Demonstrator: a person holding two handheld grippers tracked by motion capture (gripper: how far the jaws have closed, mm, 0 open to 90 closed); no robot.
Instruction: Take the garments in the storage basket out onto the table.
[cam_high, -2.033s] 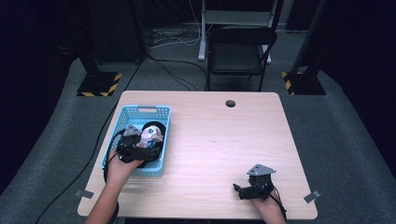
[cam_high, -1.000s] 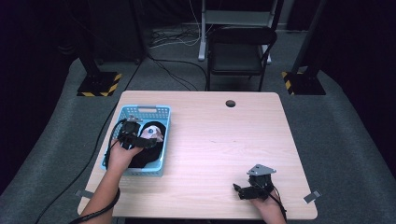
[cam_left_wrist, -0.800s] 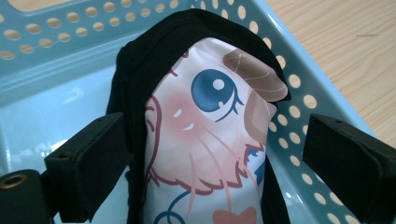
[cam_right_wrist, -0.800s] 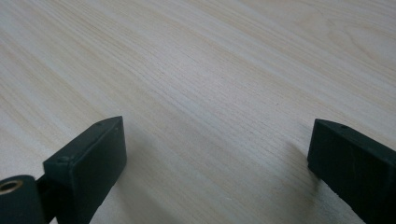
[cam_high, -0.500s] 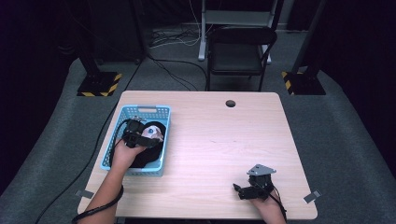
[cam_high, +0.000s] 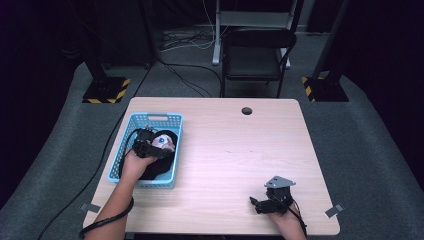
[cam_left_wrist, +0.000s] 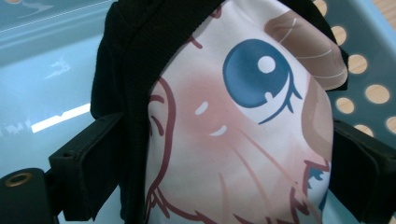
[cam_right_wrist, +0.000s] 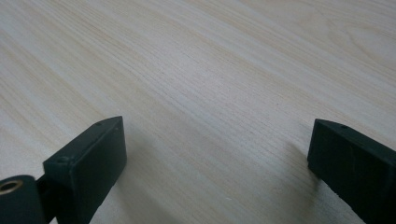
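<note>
A light blue plastic basket (cam_high: 150, 119) stands at the table's left side. Inside it lies a soft black-edged cloth item (cam_high: 163, 142) printed with a cartoon face and a big blue eye (cam_left_wrist: 254, 74). My left gripper (cam_high: 159, 149) reaches into the basket. Its jaws stand wide apart on either side of the printed cloth (cam_left_wrist: 243, 154), close against it; the gripper (cam_left_wrist: 224, 140) is open. My right gripper (cam_high: 256, 204) rests low over the bare wood near the table's front right edge, open with nothing between its fingers (cam_right_wrist: 93, 154).
The wooden table (cam_high: 240, 150) has a round cable hole (cam_high: 246, 110) at its far edge. A black folding chair (cam_high: 257, 60) stands behind the table. Cables trail off the table's left side to the floor.
My left hand has shifted a little deeper into the basket, over the printed cloth. The right gripper has stayed still.
</note>
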